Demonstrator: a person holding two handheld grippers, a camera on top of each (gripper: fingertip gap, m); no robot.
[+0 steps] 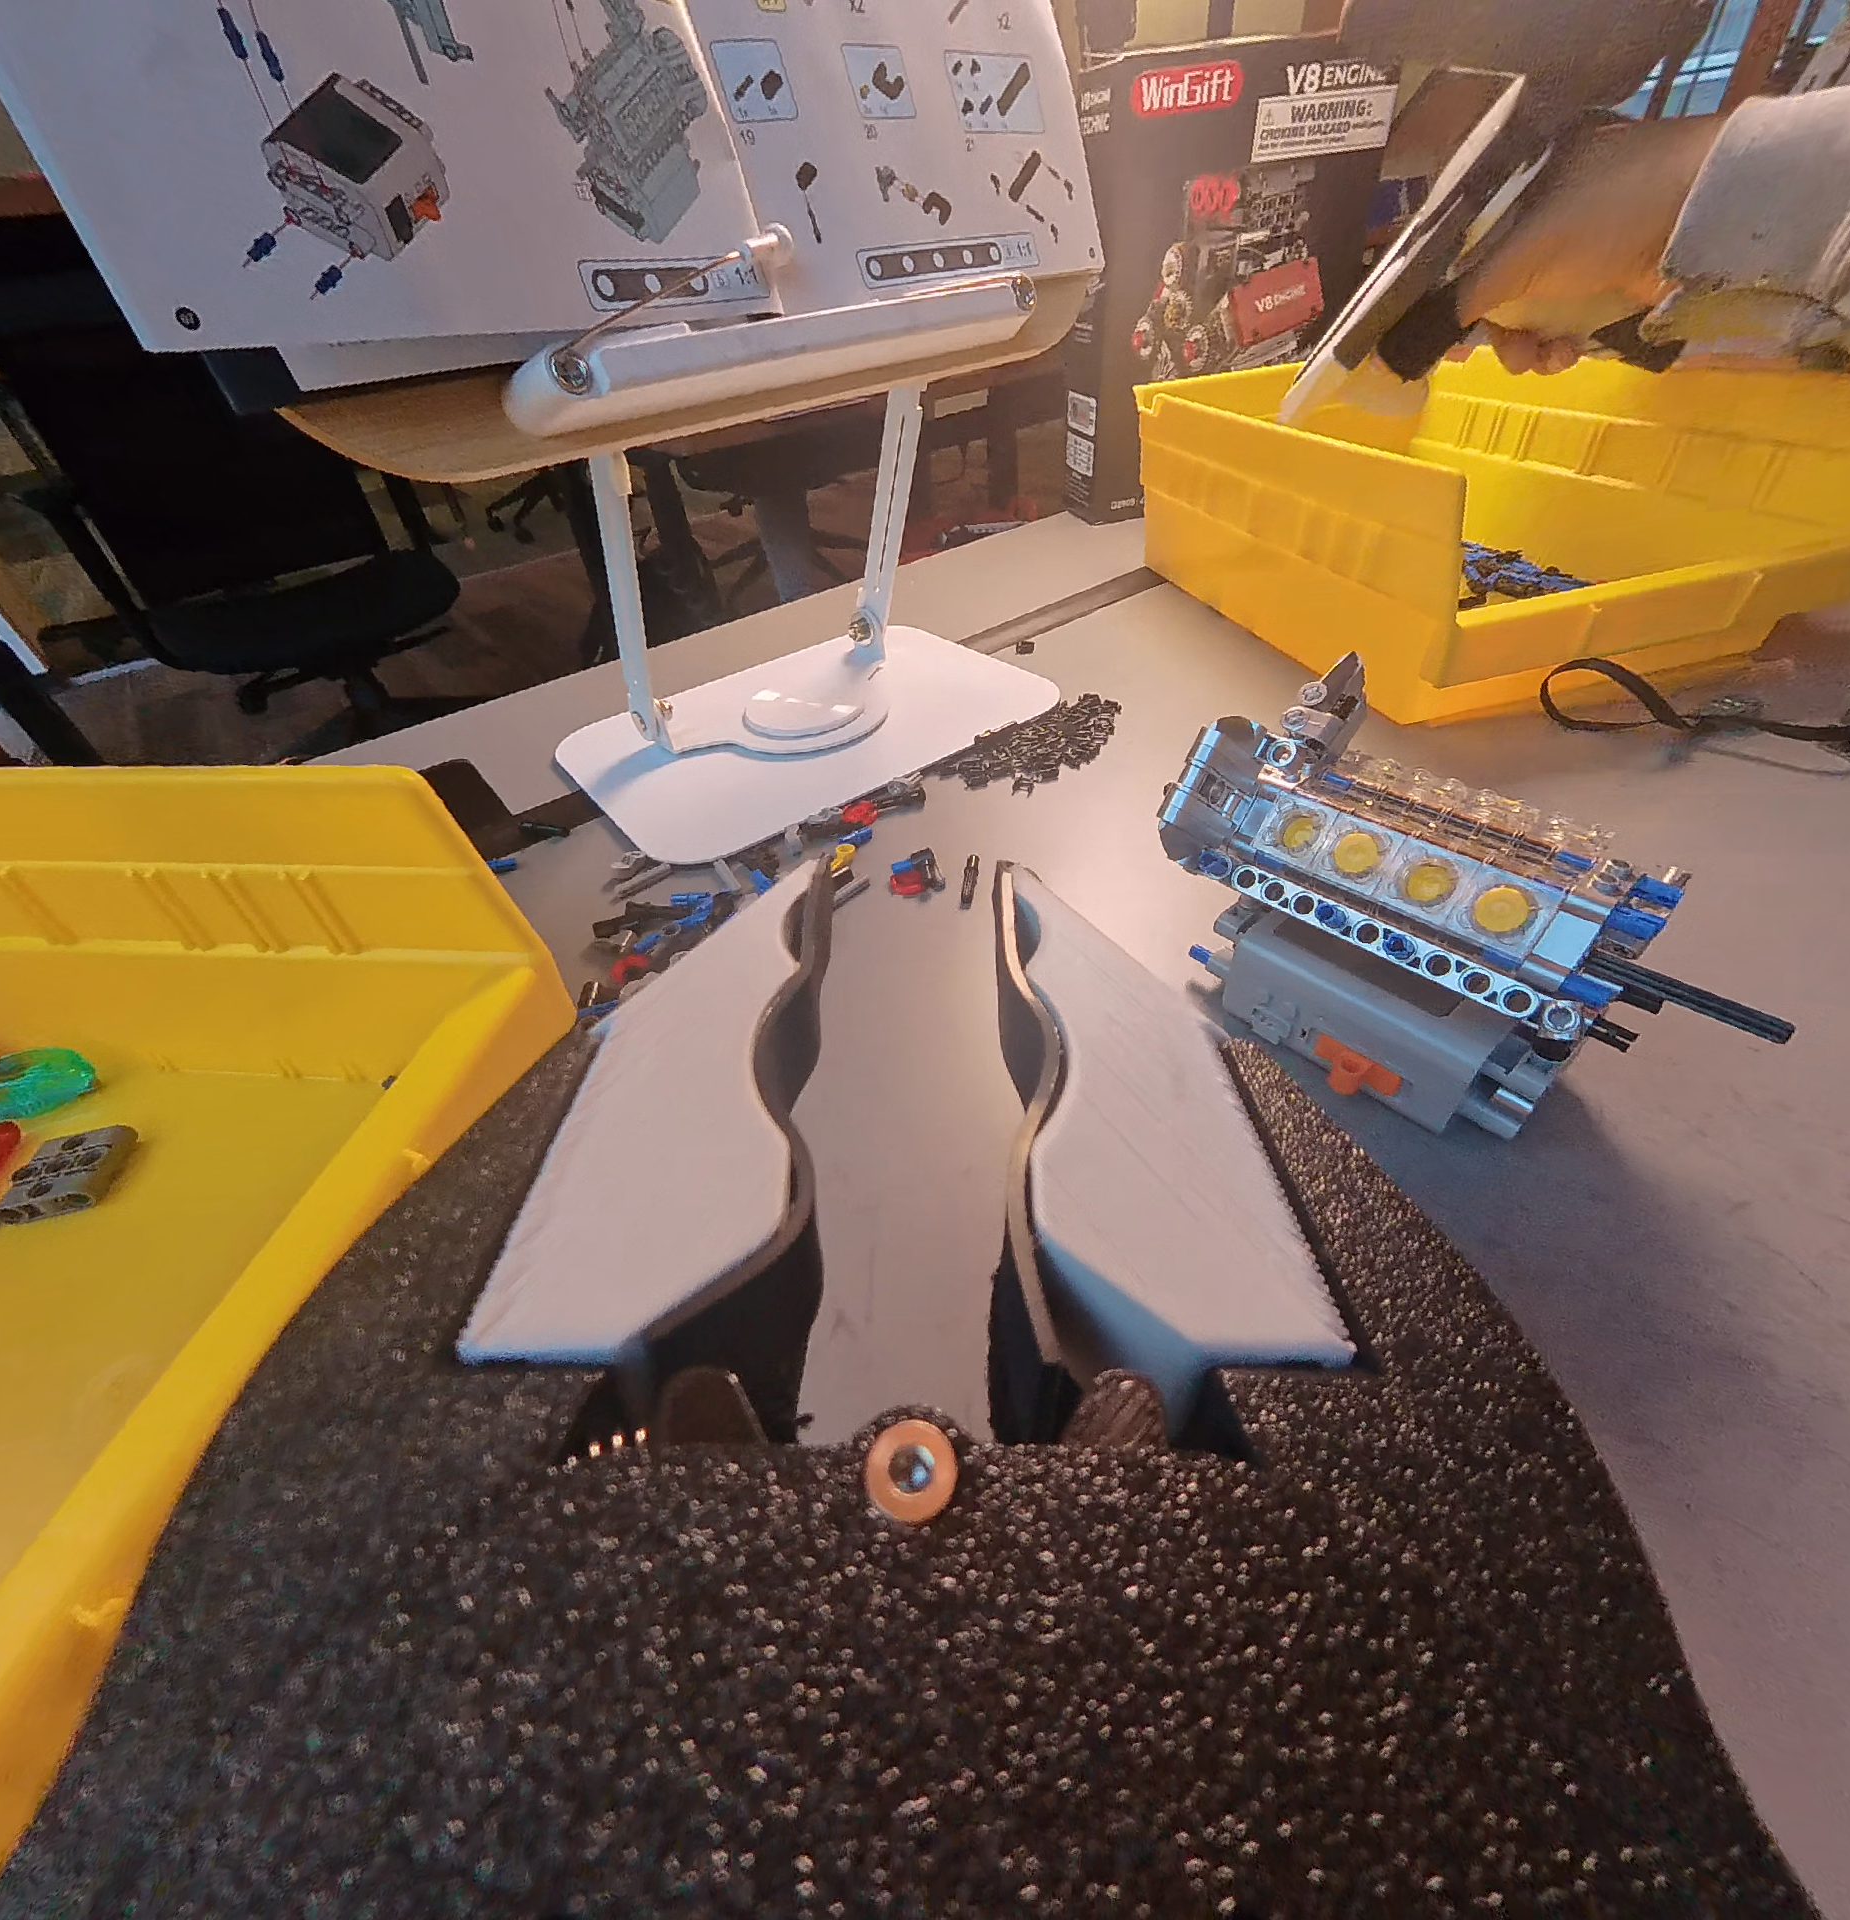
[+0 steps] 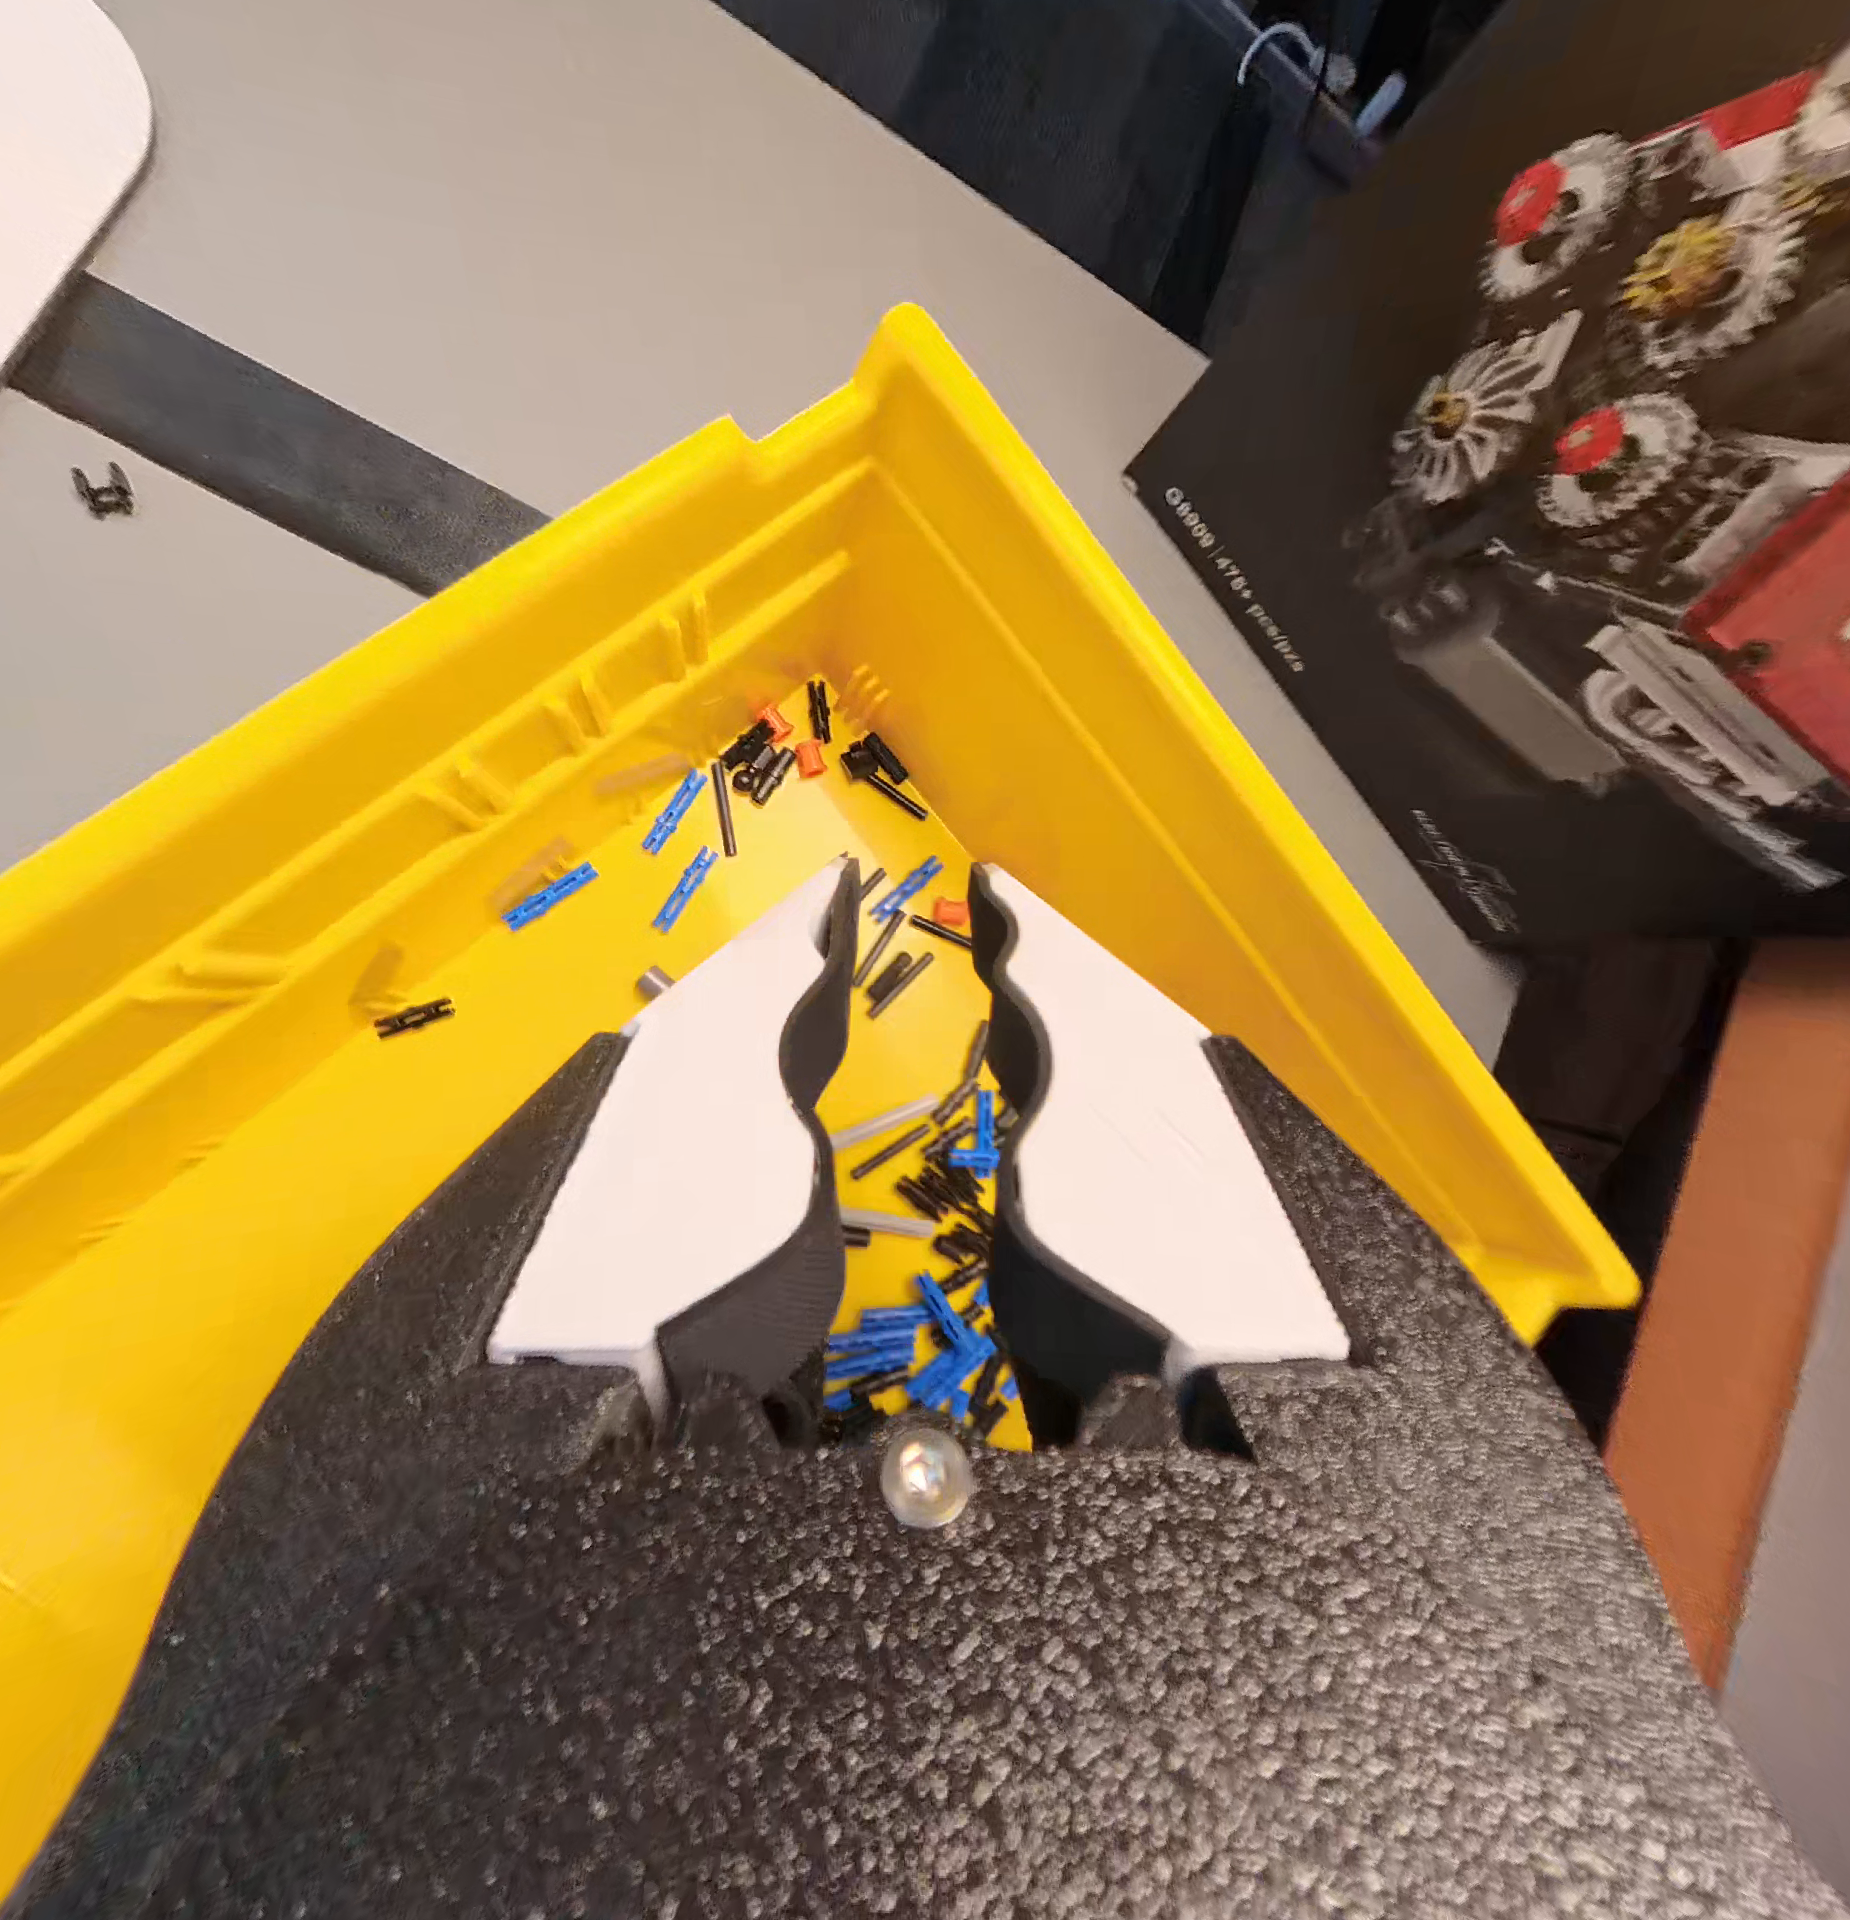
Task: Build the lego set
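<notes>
**Q:** Fingers first: how do they stand?

**A:** Both pairs are parted with nothing between them. The left gripper (image 1: 910, 883) hovers over the grey table (image 1: 1523, 1299), its tips nearest the loose pins (image 1: 755, 904) scattered at its 12 o'clock. The right gripper (image 2: 905, 873) reaches down into a yellow bin (image 2: 1160, 727), over a litter of blue and black pegs (image 2: 931, 1247).

**Q:** What lies around the left one?

**A:** At 2 o'clock, a part-built engine model (image 1: 1420, 914); at 9 o'clock, another yellow bin (image 1: 277, 935); at 12, farther off, a white stand (image 1: 796, 727) carrying an instruction booklet (image 1: 485, 156).

**Q:** How would those pegs handle?

**A:** I'd judge them light, stiff and smooth, apt to skid or roll; best pinched across the middle of the shaft. The model looks heavier and likely to shed pieces if squeezed; its grey base seems the firmest hold.

**Q:** Anything unclear?

**A:** The right view is motion-blurred, and the gripper's body hides the bin's near floor. In the left view, the far bin's contents are mostly behind its wall.
</notes>
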